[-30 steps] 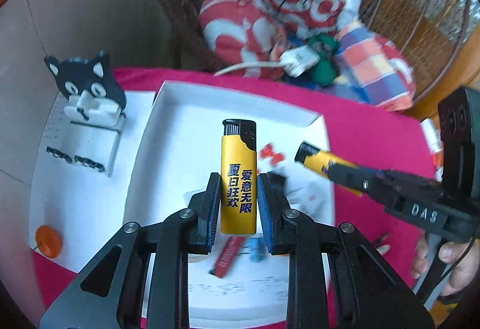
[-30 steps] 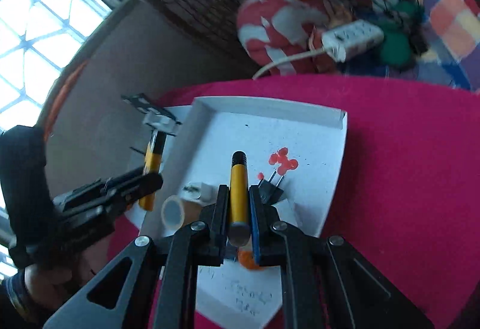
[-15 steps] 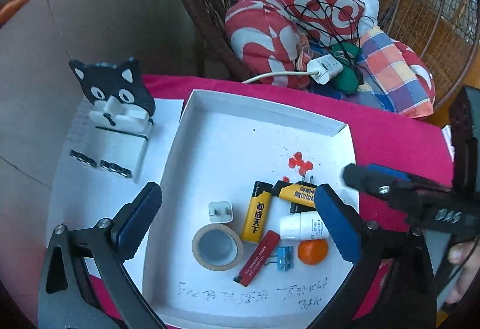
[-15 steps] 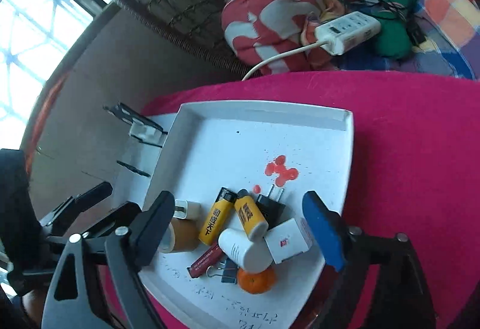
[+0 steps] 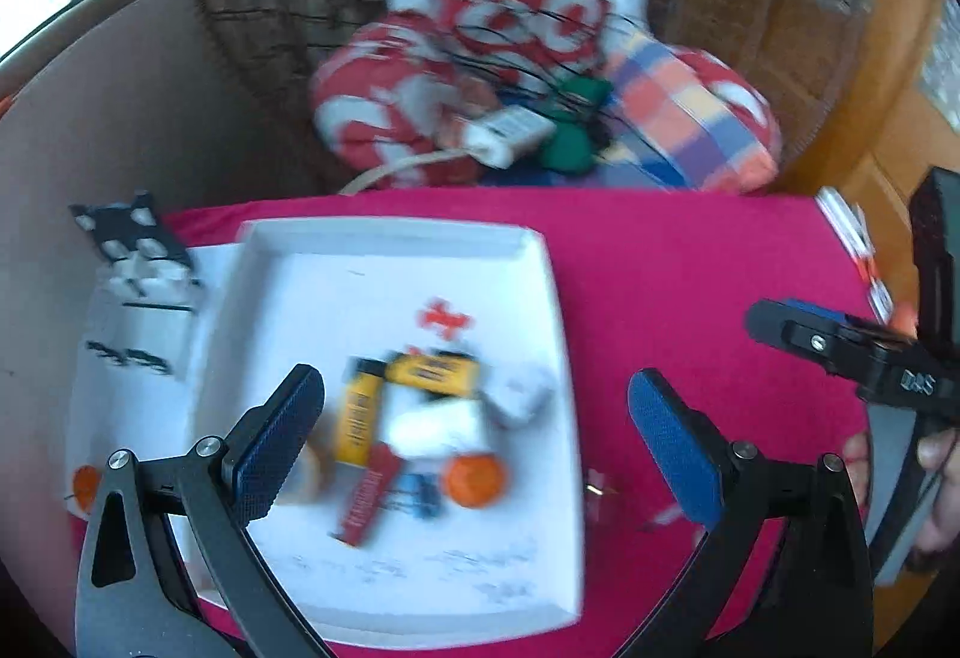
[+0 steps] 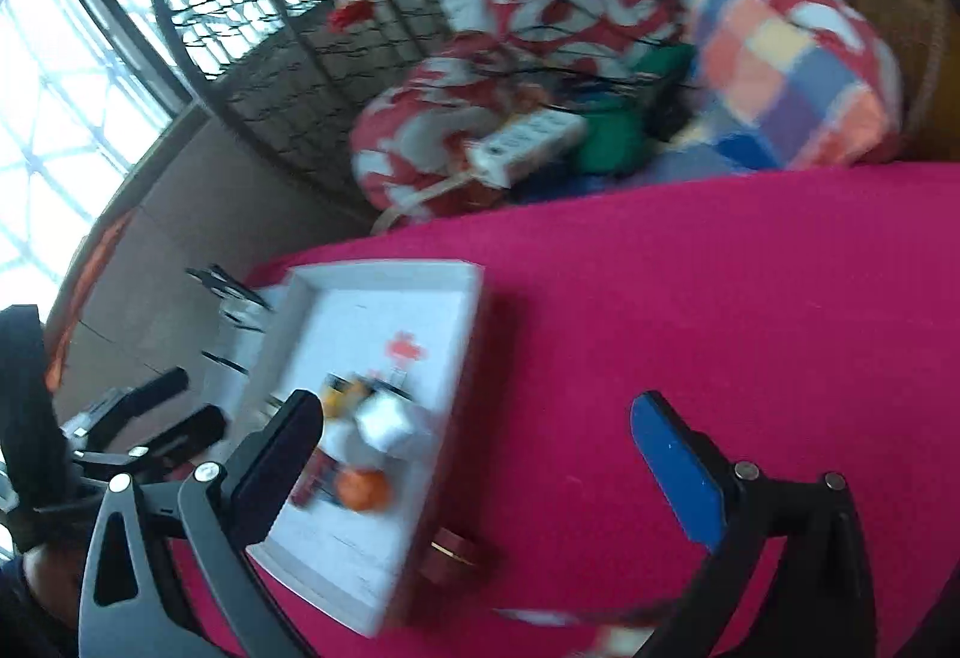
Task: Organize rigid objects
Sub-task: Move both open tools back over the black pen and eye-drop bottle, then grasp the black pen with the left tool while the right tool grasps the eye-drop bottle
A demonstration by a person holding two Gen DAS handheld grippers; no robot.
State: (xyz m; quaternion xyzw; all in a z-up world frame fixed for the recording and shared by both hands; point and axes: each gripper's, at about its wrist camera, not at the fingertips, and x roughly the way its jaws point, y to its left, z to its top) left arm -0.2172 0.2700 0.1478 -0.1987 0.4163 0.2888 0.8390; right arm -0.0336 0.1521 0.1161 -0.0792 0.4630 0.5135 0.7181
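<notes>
A white tray [image 5: 540,310] sits on the pink tablecloth and holds two yellow lighters [image 5: 360,418] [image 5: 432,373], an orange ball [image 5: 477,481], a red stick [image 5: 369,499], a blue clip [image 5: 420,490] and white items [image 5: 522,394]. My left gripper [image 5: 474,430] is open and empty above the tray's near half. My right gripper [image 6: 480,454] is open and empty, over the cloth right of the tray [image 6: 462,334]; it also shows at the right edge of the left wrist view [image 5: 840,346]. Both views are blurred.
A black cat-shaped stand [image 5: 129,244] sits on white paper left of the tray. A small orange thing [image 5: 84,484] lies at the paper's corner. A dark ring-like thing [image 6: 453,553] lies by the tray's near corner. A wicker chair with cushions [image 5: 480,76] and a power strip [image 5: 510,133] stands behind.
A second ago each gripper held a yellow lighter over the tray. Both opened and the lighters lie in the tray. Both grippers have since pulled back and swung right.
</notes>
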